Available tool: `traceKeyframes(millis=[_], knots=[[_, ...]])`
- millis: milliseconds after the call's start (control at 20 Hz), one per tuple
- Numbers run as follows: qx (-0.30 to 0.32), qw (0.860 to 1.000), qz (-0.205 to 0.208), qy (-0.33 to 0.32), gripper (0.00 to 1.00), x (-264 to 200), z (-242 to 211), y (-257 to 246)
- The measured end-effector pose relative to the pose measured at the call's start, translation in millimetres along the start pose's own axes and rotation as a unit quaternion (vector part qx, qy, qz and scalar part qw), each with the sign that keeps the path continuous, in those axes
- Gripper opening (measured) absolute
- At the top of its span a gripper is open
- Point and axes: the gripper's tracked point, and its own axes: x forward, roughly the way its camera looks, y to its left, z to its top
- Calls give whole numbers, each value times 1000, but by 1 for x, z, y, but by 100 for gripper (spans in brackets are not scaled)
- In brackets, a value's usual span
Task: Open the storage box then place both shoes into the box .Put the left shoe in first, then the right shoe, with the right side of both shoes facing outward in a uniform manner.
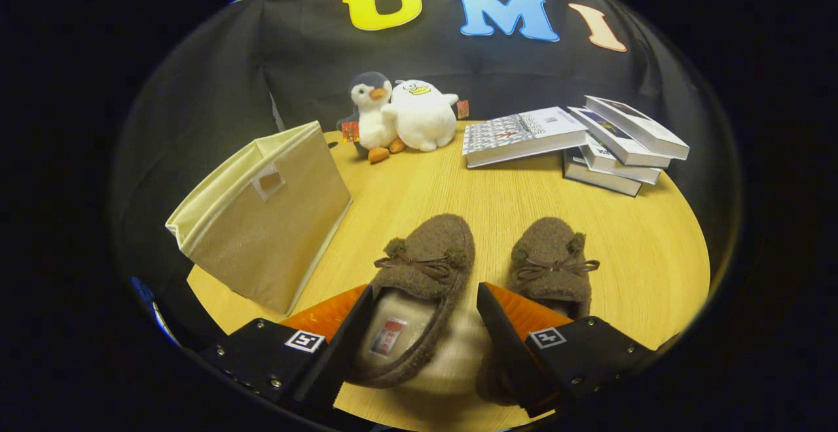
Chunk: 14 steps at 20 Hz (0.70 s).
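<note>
Two brown fuzzy slippers with small bows lie side by side on the round wooden table (628,249), toes pointing away from me. The left shoe (429,252) lies between my fingers, its heel and pale insole close to me. My gripper (424,291) is open and straddles this shoe; the left finger is against its side, while a strip of table shows between the shoe and the right finger. The right shoe (553,258) sits just beyond the right finger. A beige fabric storage box (275,229) with a cream lining and a handle cutout stands to the left of the shoes.
Two plush toys, a penguin (371,114) and a white duck (422,114), sit at the table's far edge. Several books (524,134) lie stacked and fanned at the far right. The black cloth wall rises behind the table.
</note>
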Motion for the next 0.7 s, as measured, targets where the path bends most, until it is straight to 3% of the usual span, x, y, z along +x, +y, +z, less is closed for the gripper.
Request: traceKeyframes(millis=[250, 350, 500, 550, 650, 700], knots=[[4, 1000, -25, 16, 95, 9, -5, -10], [8, 999, -33, 30, 80, 15, -8, -14], [2, 998, -34, 46, 80, 20, -10, -10], [3, 997, -52, 48, 64, 22, -10, -18], [30, 996, -47, 68, 32, 28, -21, -14], [39, 996, -45, 71, 34, 29, -19, -15]])
